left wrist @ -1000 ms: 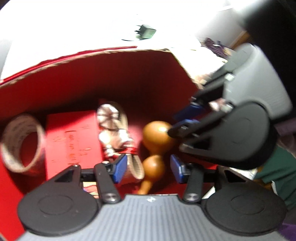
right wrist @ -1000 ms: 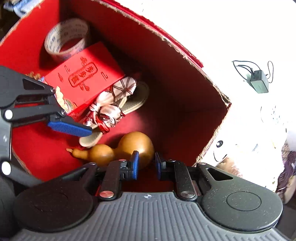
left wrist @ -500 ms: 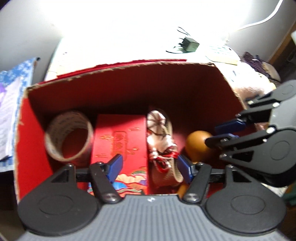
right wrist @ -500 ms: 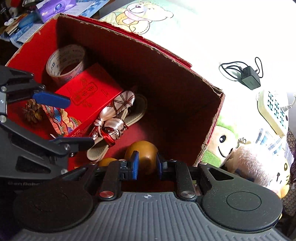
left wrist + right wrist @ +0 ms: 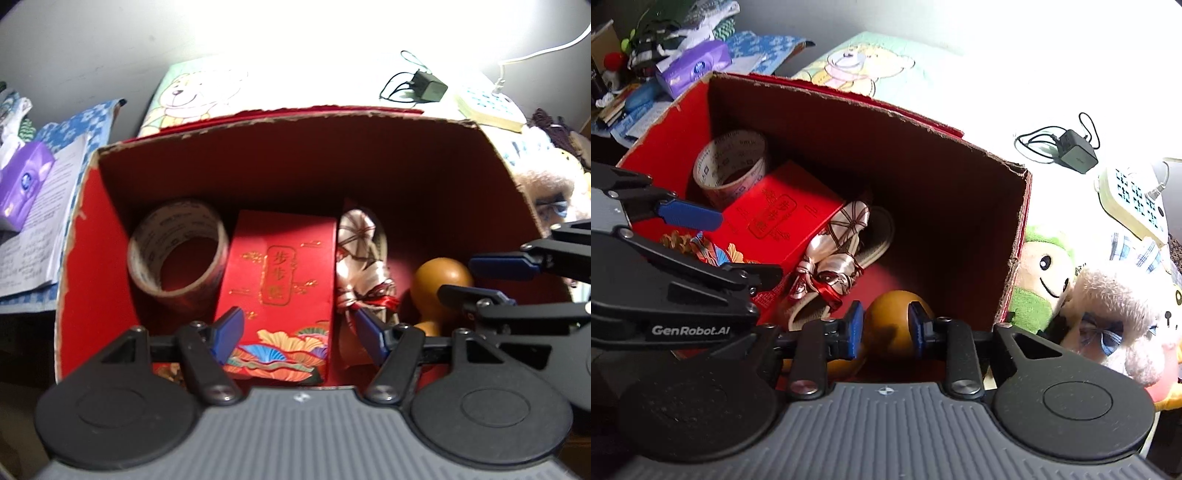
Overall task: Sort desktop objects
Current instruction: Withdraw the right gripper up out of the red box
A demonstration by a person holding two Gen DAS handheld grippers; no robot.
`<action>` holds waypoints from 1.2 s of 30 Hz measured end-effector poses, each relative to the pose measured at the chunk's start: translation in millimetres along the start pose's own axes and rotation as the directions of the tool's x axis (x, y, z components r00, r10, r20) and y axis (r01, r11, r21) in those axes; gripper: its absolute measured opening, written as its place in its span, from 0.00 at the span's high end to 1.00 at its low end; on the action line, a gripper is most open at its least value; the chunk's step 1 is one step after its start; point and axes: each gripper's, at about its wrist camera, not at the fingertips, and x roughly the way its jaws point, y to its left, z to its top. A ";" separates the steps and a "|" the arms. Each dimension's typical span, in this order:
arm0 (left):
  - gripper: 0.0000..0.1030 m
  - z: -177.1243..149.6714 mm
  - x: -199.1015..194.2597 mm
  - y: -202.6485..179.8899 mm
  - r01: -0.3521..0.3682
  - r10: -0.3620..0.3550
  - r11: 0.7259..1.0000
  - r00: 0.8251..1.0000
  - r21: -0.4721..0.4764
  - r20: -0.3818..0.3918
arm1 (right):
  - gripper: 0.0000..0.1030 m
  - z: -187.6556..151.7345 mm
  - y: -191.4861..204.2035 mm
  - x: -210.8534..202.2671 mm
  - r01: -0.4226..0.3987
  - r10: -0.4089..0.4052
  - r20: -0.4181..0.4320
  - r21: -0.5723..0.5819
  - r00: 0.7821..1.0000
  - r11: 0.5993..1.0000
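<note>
My right tongs (image 5: 885, 329) had just been widening, empty, above the gourd (image 5: 895, 326) lying in the red box (image 5: 1015, 266). My left tongs (image 5: 297, 330) hung open. The gourd looked hard, light, slick; I judged its narrow waist the best hold.

A brightly lit tabletop (image 5: 979, 74) carries an open red cardboard box (image 5: 1019, 229). A bear-print mat (image 5: 864, 70) lies under the box's far wall; a black charger (image 5: 1076, 153) sits toward the far right, a white power strip (image 5: 1134, 203) beyond it, plush toys (image 5: 1082, 291) against the box's right wall.
</note>
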 end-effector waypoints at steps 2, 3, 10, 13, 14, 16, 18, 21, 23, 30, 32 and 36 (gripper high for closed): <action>0.33 -0.3 2.5 -0.9 -0.014 0.014 1.000 1.000 -0.007 -0.016 | 0.70 -3.0 2.8 -1.2 0.006 -0.006 0.020 -0.005 1.000 1.000; 0.34 -0.3 4.0 -1.2 -0.025 0.024 1.000 0.999 -0.009 -0.025 | 0.69 -3.9 4.4 -2.8 0.010 -0.010 0.025 -0.006 1.000 1.000; 0.35 -2.0 9.4 -3.3 -0.098 0.098 0.995 0.994 -0.006 -0.053 | 0.59 -8.2 14.5 -3.0 0.035 -0.035 0.030 -0.012 0.999 0.999; 0.35 -2.2 10.0 -4.0 -0.109 0.109 0.994 0.992 -0.003 -0.059 | 0.58 -10.4 16.7 -3.3 0.050 -0.050 0.045 -0.002 0.998 0.999; 0.35 -2.1 10.3 -4.0 -0.112 0.112 0.994 0.992 -0.004 -0.062 | 0.58 -11.2 17.0 -3.6 0.051 -0.051 0.051 0.001 0.997 0.999; 0.35 -2.0 10.4 -4.0 -0.117 0.116 0.993 0.991 -0.006 -0.067 | 0.58 -13.2 17.6 -3.6 0.055 -0.055 0.062 0.002 0.997 0.998; 0.34 -3.4 8.9 -5.1 -0.123 0.122 0.992 0.991 -0.003 -0.062 | 0.58 -14.7 17.8 -4.2 0.059 -0.060 0.074 0.008 0.996 0.998; 0.34 -4.1 6.8 -6.3 -0.131 0.130 0.991 0.990 -0.010 -0.062 | 0.58 -16.8 18.3 -4.7 0.061 -0.063 0.089 0.018 0.994 0.998; 0.34 -4.2 3.8 -7.1 -0.140 0.139 0.990 0.989 -0.017 -0.056 | 0.59 -18.1 17.6 -5.7 0.058 -0.060 0.097 0.024 0.993 0.998; 0.29 -3.6 -21.8 -15.3 -0.206 0.207 0.977 0.978 -0.044 0.000 | 0.61 -19.8 9.7 -14.6 0.004 -0.012 0.100 0.075 0.995 0.997; 0.26 -3.7 -30.8 -19.1 -0.230 0.231 0.972 0.973 -0.053 0.023 | 0.62 -21.0 5.6 -18.6 -0.023 0.012 0.106 0.107 0.994 0.994; 0.21 -5.1 -45.7 -26.0 -0.249 0.254 0.964 0.966 -0.091 0.054 | 0.62 -25.5 0.2 -34.0 -0.048 0.027 0.146 0.140 0.989 0.989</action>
